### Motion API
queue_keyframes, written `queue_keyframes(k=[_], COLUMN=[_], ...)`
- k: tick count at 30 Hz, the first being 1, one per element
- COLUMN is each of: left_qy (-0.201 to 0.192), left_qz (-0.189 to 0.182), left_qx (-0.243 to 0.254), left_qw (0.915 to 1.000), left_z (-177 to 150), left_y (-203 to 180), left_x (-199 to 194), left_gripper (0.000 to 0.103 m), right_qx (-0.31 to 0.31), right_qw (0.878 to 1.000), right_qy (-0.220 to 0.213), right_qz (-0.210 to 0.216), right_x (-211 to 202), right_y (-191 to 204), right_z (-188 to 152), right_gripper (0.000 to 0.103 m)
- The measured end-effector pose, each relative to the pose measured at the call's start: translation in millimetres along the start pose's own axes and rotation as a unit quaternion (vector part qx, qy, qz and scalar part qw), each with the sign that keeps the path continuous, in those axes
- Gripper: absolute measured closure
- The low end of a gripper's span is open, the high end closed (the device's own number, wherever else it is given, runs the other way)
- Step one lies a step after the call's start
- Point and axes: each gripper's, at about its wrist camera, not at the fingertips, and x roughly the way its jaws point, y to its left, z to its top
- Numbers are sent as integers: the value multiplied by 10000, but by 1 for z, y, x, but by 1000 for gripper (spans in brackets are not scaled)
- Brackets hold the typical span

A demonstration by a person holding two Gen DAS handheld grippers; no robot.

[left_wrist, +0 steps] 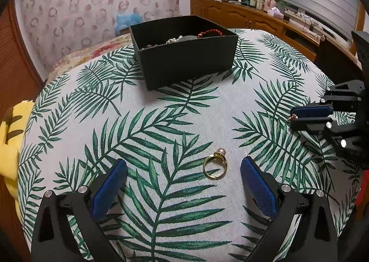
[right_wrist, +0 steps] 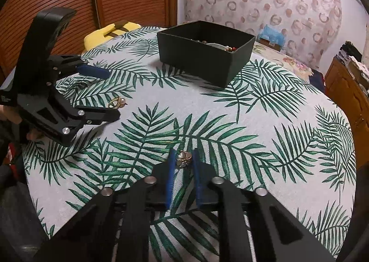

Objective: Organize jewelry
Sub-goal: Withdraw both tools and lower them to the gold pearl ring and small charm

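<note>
Left claw (left_wrist: 183, 183) spread wide around gold ring (left_wrist: 215, 166), right claw (right_wrist: 183, 160) seemingly clamped on small ornament (right_wrist: 183, 158)

My grippers: black frames, blue pads (left_wrist: 110, 183). Tablecloth (left_wrist: 207, 110) white-grey w/ green palm-leaf print. Box (left_wrist: 184, 54) plain black, red cord (left_wrist: 211, 31) inside. Ring (left_wrist: 215, 166) gold, pinkish pearl. Plush (left_wrist: 9, 137) yellow w/ brown stripes. Wallpaper (left_wrist: 80, 4) pale pink, ring motifs.

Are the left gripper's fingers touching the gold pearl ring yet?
Apart. In the left wrist view the left gripper stands wide open, and the gold pearl ring lies on the tablecloth with bare cloth showing between it and each of the fingers.
</note>
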Motion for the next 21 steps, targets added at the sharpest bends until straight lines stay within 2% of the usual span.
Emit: queue_keyframes(k=[11,16,18,20,21], left_qy=[30,-99,-143,-140,-146], left_qz=[-38,-241,-376,-429,-430], left_qx=[38,104,102,126,135], left_qw=[10000,9996,9991,9989,9989], left_z=[-3,-7,-8,-6,-5], left_y=[1,-6,-8,-11,-11], left_x=[-3,-11,-14,-15,-15], left_gripper=[8,8,21,41,43], right_qx=[96,118,130,139,142], right_qw=[9996,9996,9996,9996,9996], right_qy=[-241,-234,-230,-225,-222], right_qz=[74,85,89,96,97], right_x=[-13,-13,-13,-12,-12], right_y=[2,3,3,2,2], right_z=[-2,-3,-4,-5,-5], right_gripper=[87,87,87,87,87])
